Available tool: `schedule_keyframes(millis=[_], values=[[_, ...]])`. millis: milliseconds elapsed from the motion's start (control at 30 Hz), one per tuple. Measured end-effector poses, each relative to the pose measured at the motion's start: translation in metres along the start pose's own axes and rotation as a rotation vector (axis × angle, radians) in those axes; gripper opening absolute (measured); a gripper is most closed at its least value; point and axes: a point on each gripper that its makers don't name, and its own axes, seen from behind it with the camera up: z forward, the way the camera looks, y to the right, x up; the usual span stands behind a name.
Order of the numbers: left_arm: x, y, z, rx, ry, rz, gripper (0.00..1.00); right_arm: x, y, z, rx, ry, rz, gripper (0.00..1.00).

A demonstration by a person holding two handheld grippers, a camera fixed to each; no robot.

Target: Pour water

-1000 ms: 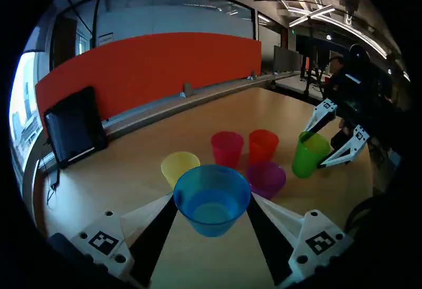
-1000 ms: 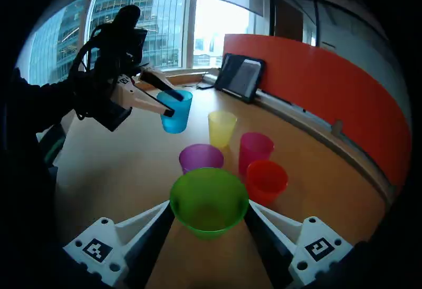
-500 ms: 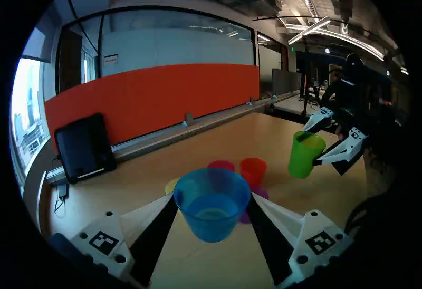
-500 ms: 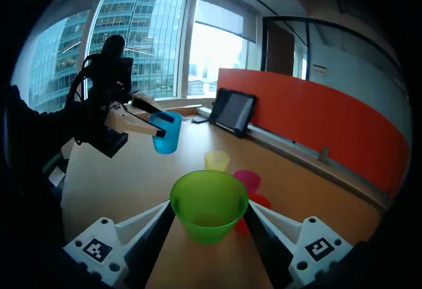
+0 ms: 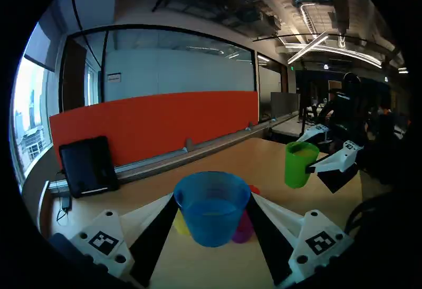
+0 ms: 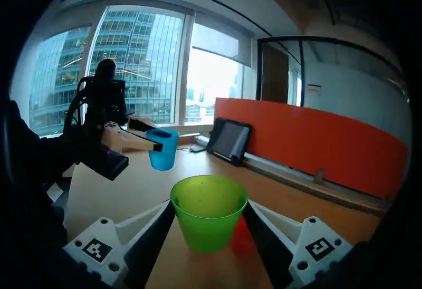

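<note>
Between the left gripper's jaws a blue cup is pinched just under its rim, upright and level so that the water inside, a pale line partway up, does not spill. The right gripper pinches a green cup the same way; whether it holds anything I cannot tell. Both cups hang clear of the counter, well apart and facing each other, probably held up so one rim can tip over the other. Below the blue cup, a yellow cup and a purple cup stand on the counter, out of the way. Farther back, a tablet leans by an orange partition.
</note>
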Motion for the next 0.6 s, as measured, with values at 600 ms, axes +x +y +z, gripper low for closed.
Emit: schedule_keyframes(millis=[600], values=[[0.035, 0.013, -0.005, -0.01, 0.092, 0.029, 0.87, 0.025, -0.002, 0.002, 0.0, 0.063, -0.007, 0.91]])
